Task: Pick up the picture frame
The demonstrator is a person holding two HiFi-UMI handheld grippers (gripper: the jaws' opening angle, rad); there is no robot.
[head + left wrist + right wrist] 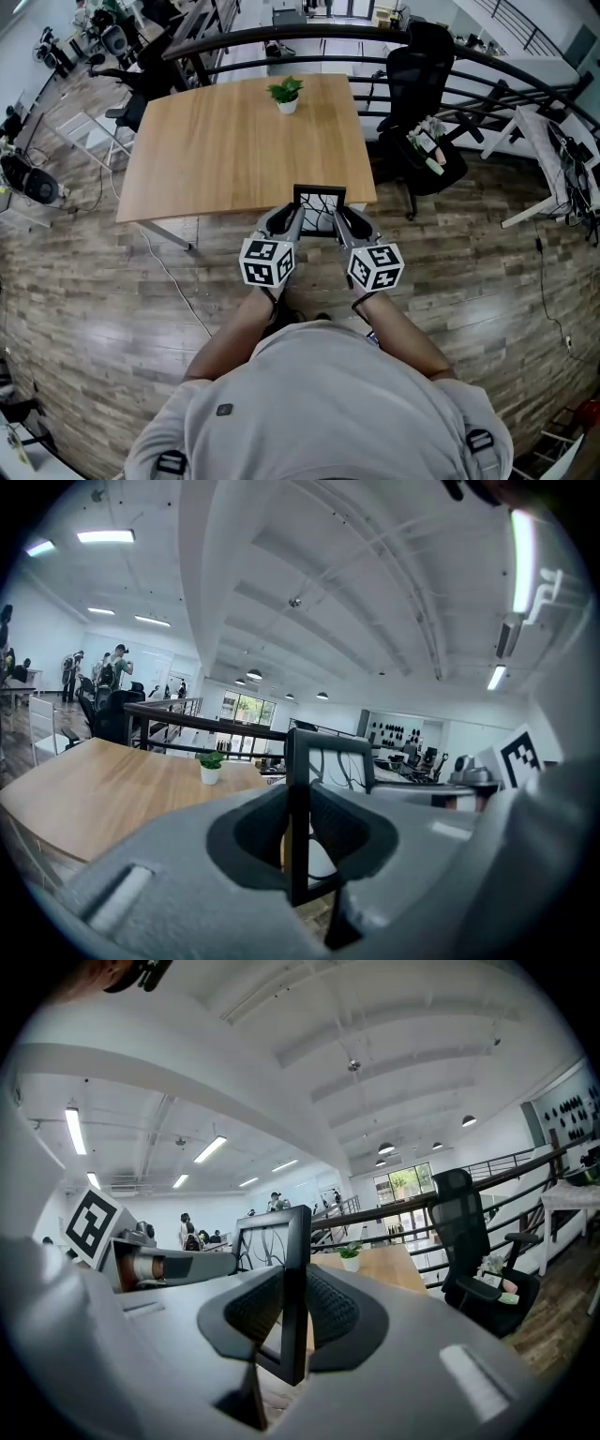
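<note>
A black picture frame (319, 199) with a white, black-lined picture stands upright at the near edge of the wooden table (206, 150), held from both sides. My left gripper (293, 219) is shut on its left side bar (298, 799), which runs straight up between the dark pads. My right gripper (340, 219) is shut on the right side bar (296, 1279) in the same way. The frame's back stand (342, 928) shows below the left jaws. Whether the frame's bottom edge still touches the table I cannot tell.
A small potted plant (286, 94) stands at the table's far side. A black office chair (417, 84) is beyond the right corner and a curved black railing (281, 36) runs behind. A white desk (553, 141) stands at right. Wood floor surrounds the table.
</note>
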